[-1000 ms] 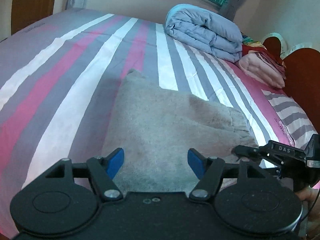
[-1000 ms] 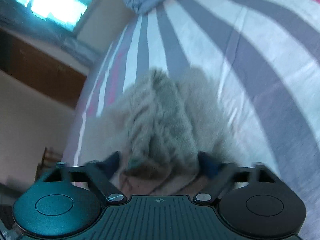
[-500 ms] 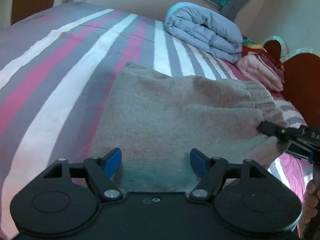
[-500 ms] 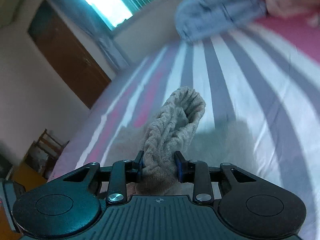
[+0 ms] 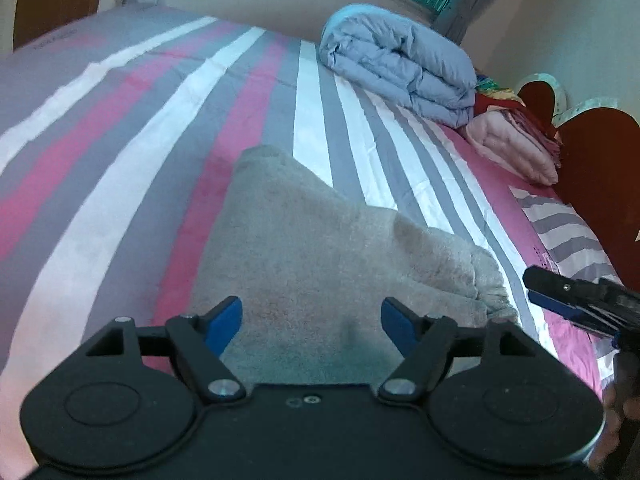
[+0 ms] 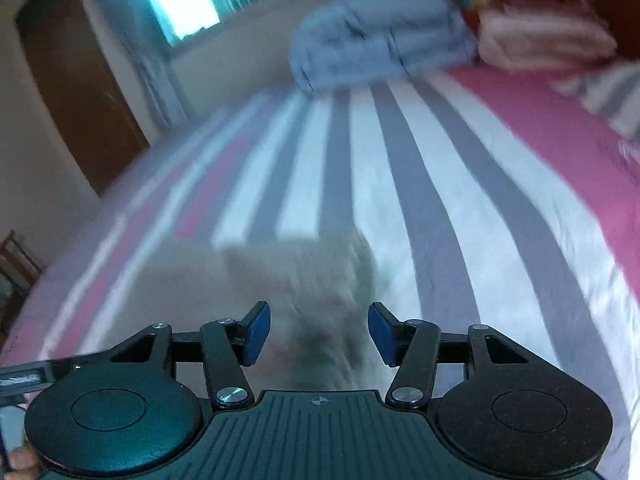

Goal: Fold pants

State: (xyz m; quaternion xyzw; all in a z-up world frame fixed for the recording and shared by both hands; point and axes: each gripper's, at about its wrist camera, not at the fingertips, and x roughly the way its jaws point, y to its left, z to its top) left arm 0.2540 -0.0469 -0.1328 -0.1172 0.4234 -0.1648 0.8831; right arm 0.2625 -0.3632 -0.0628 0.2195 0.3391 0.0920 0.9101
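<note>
The pants [image 5: 336, 264] lie as a grey folded bundle on the striped bed sheet [image 5: 132, 184], on the near side of the bed, well apart from the folded blue quilt [image 5: 400, 68] at the far edge. Their gathered waistband end points away from the quilt, toward the right gripper [image 5: 576, 300], which hangs just beside that end without touching it.

The left gripper [image 5: 311, 320] hovers over the near part of the bundle with its jaws wide and nothing pinched between them. In the right wrist view the right gripper's [image 6: 316, 332] jaws are opening, about half apart, with the blurred pants below and ahead of them but no cloth pressed by the pads [image 6: 256, 330].

The fold looks laid down and the step in hand is probably the release and tidy. To do it well, lift the right gripper straight clear so the pads do not drag the top layer back. Then check that the edges line up on the side facing the quilt. Press the bundle flat with a pad if the waistband end puffs up.
</note>
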